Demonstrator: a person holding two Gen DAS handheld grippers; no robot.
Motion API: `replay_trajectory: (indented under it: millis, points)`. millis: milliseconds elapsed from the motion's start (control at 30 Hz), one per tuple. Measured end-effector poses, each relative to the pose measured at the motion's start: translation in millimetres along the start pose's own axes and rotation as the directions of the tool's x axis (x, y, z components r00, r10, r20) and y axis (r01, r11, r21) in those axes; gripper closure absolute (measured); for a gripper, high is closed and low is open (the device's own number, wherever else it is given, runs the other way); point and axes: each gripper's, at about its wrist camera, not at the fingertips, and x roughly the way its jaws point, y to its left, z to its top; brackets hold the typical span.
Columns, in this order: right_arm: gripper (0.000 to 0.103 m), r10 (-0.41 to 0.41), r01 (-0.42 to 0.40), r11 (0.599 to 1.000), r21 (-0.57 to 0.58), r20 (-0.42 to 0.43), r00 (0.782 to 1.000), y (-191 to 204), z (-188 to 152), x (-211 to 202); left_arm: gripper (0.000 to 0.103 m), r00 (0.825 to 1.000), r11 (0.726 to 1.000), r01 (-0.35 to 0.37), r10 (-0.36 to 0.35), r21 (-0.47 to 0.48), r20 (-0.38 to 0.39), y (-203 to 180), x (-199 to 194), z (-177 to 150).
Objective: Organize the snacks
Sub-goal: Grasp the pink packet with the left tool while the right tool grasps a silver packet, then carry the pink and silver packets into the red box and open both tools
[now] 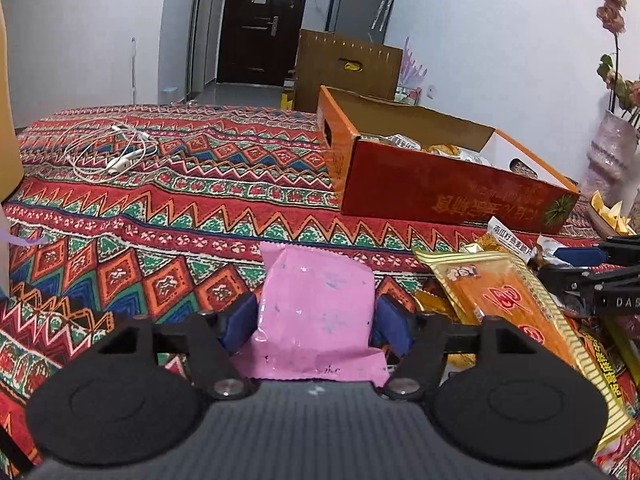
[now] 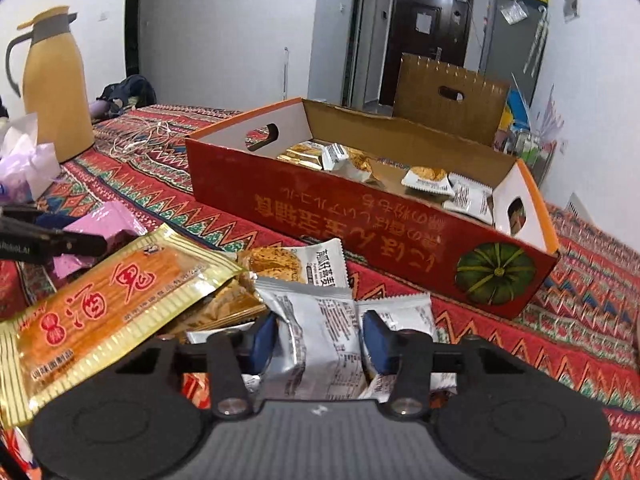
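My left gripper [image 1: 316, 324] is shut on a pink snack packet [image 1: 316, 296], with a blue pad against each side of it just above the patterned tablecloth [image 1: 160, 208]. My right gripper [image 2: 320, 340] is shut on a silver packet [image 2: 316, 320] that lies in a pile of snacks. A large orange-and-gold packet [image 2: 108, 292] sits left of it. Beyond stands an open red-orange cardboard box [image 2: 360, 216] holding several small packets. In the left wrist view the box [image 1: 440, 196] is at the right, and the right gripper's black fingers [image 1: 600, 272] reach in from the right edge.
White earphone cables [image 1: 116, 152] lie at the far left of the cloth. A tan thermos jug [image 2: 52, 80] and crumpled tissue [image 2: 24, 160] stand at the left. A vase of dried flowers [image 1: 612, 148] is at the right, and a brown cardboard box [image 1: 344, 68] stands behind the table.
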Motion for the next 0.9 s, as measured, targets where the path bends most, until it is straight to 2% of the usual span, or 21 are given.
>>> replay_trajectory:
  millis: [67, 100, 133, 167, 233, 333, 467, 633, 767, 900]
  points:
    - [0.051, 0.004, -0.004, 1.0, 0.031, -0.004, 1.0, -3, -3, 0, 0.03, 1.0, 1.0, -0.003, 0.003, 0.017, 0.003, -4, 1, -1]
    - [0.053, 0.009, -0.009, 0.999, 0.042, -0.001, 1.0, -5, -4, 1, 0.036, 1.0, 0.999, -0.017, 0.017, 0.041, 0.009, -7, 1, -3]
    - [0.059, 0.024, -0.024, 0.997, 0.076, 0.006, 1.0, -8, -5, 0, 0.04, 0.999, 0.997, -0.038, 0.038, 0.068, 0.012, -10, 1, -4]
    - [0.062, 0.024, -0.025, 0.992, 0.121, 0.015, 1.0, -12, -7, -2, 0.04, 0.999, 0.996, -0.036, 0.035, 0.077, 0.016, -12, 1, -4]
    - [0.062, -0.008, 0.002, 0.989, 0.145, 0.041, 0.999, -9, -12, -9, 0.04, 1.0, 0.998, -0.012, 0.011, 0.067, 0.016, -10, 0, -4]
    - [0.063, -0.038, 0.024, 0.987, 0.158, 0.088, 0.995, -3, -18, -31, 0.04, 0.998, 0.997, -0.068, 0.068, 0.029, 0.004, -10, -9, -5]
    - [0.063, -0.052, 0.03, 0.986, 0.163, 0.135, 0.989, 4, -32, -75, 0.04, 0.999, 0.999, -0.019, 0.021, -0.028, 0.05, -15, -46, -8]
    - [0.063, -0.057, 0.024, 0.981, 0.191, 0.171, 0.984, 16, -61, -129, 0.04, 0.992, 0.998, 0.006, 0.001, -0.055, 0.129, -47, -115, -27]
    - [0.063, -0.044, 0.001, 0.978, 0.21, 0.203, 0.978, 28, -80, -161, 0.04, 0.989, 0.998, 0.038, -0.03, -0.051, 0.145, -75, -153, -45]
    - [0.063, -0.037, -0.007, 0.981, 0.193, 0.221, 0.975, 36, -90, -182, 0.04, 0.988, 0.997, 0.067, -0.063, -0.027, 0.141, -95, -170, -54]
